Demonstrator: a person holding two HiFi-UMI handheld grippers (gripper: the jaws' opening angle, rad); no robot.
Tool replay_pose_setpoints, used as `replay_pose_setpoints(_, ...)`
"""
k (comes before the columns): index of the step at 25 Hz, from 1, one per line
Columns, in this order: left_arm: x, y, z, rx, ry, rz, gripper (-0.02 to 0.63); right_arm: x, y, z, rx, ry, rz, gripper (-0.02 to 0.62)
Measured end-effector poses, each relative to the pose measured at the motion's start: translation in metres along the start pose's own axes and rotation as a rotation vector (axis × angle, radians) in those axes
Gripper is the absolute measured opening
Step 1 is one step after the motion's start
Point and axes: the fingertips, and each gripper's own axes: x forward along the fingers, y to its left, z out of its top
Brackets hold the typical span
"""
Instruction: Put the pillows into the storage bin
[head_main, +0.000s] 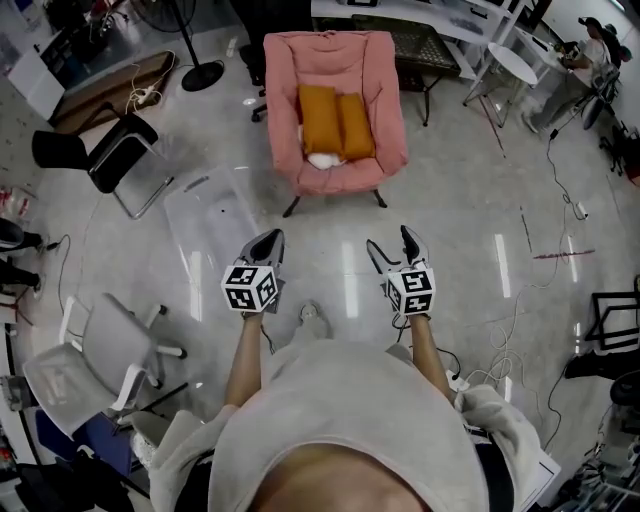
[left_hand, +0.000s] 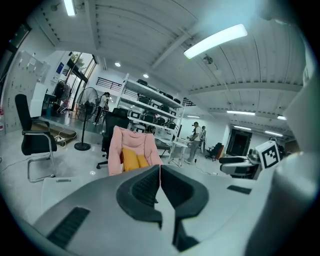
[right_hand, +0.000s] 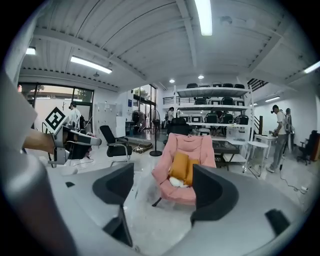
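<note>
facing 2 plump orange pillows (head_main: 322, 120), left gripper (head_main: 270, 242) jaws together, right gripper (head_main: 392, 245) jaws spread.

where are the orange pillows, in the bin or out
Out: both orange pillows lean on the pink chair; the clear bin holds none.

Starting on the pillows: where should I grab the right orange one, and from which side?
Probably take the right orange pillow by its top edge, from the front: it leans upright in the pink chair, top free, left side against the other pillow.
</note>
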Motion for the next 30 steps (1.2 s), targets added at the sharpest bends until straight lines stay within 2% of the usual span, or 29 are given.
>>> replay_pose_setpoints(8,0.074,0.082,0.054,0.0,-0.004,-0.018,0.015,0.111,-0.013,0.042,0.006,0.003,-0.015,0.347)
replay_pose_setpoints(12,0.101,0.109,0.073,0.004,-0.007,-0.02,0.015,0.149,-0.019,0.052,0.02,0.008,-0.018,0.345)
replay_pose_setpoints(21,0.161,0.137,0.087,0.007,0.029,-0.041,0.015,0.205,-0.05,0.052,0.046,0.035,-0.037,0.342)
replay_pose_setpoints(30,0.263,0.162,0.108,0.016,0.063,-0.036,0.015,0.29,-0.114,0.05,0.075,0.061,-0.018,0.342)
